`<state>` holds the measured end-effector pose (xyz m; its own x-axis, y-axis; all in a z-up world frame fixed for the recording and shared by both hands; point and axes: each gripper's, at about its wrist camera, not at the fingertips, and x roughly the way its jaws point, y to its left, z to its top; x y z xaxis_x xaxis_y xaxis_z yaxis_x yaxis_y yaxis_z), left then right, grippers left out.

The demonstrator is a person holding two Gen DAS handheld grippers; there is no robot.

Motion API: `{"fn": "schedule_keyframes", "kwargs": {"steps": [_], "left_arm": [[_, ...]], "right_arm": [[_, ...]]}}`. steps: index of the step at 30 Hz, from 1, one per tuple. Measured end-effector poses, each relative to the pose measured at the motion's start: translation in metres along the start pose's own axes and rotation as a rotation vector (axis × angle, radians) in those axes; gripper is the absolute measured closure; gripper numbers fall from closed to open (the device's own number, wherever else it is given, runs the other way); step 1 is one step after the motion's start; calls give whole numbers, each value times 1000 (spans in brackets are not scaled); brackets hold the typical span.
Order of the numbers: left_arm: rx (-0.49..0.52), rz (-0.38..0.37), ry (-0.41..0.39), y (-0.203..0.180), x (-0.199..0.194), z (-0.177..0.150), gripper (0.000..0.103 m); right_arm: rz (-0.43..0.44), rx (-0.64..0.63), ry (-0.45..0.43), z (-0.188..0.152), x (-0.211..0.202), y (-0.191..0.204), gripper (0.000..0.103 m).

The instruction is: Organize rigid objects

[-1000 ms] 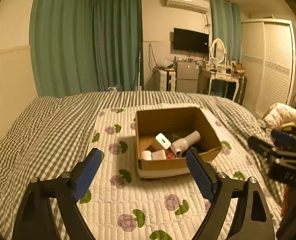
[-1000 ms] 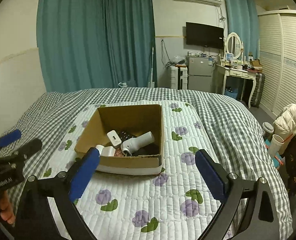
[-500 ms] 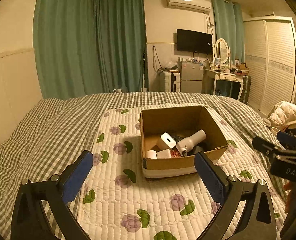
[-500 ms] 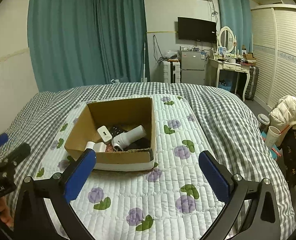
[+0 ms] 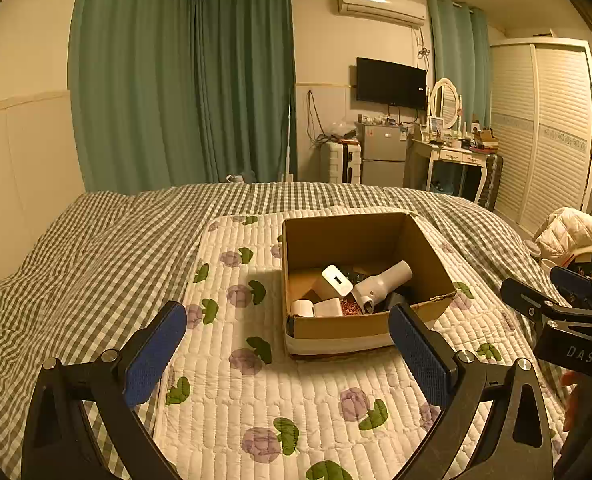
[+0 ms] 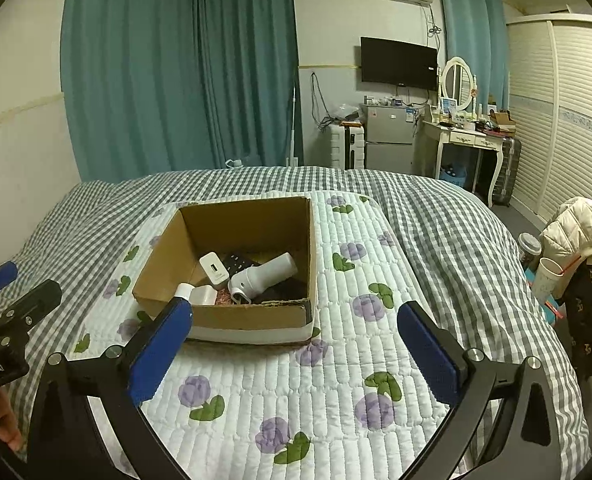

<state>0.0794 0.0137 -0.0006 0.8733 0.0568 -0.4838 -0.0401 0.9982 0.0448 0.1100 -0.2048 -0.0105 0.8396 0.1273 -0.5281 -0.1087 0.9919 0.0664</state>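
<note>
An open cardboard box (image 5: 336,326) (image 6: 252,316) sits on a floral quilted mat on the bed. Inside lie a white bottle-like cylinder (image 5: 382,284) (image 6: 264,278), a white charger block (image 5: 336,280) (image 6: 214,270), a black remote (image 6: 238,264), small white items and a coppery tangle. My left gripper (image 5: 286,354) is open and empty, short of the box's near side. My right gripper (image 6: 294,354) is open and empty, near the box's front right. Each gripper shows at the edge of the other's view.
The floral mat (image 5: 240,380) lies on a checked bedspread (image 5: 96,248). A white jacket (image 6: 576,228) and a paper cup (image 6: 548,280) are off the bed's right side. A dressing table, fridge and wardrobe stand beyond the bed.
Both grippers have drawn back and up from the box, so it sits a little farther away. Jaws stay open. The box's contents have not moved.
</note>
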Motion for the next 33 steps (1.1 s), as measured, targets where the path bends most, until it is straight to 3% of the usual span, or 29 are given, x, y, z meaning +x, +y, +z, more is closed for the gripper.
{"fn": "schedule_keyframes", "kwargs": {"steps": [33], "left_arm": [[8, -11, 25, 2, 3, -3, 0]], "right_arm": [[3, -5, 18, -3, 3, 2, 0]]}}
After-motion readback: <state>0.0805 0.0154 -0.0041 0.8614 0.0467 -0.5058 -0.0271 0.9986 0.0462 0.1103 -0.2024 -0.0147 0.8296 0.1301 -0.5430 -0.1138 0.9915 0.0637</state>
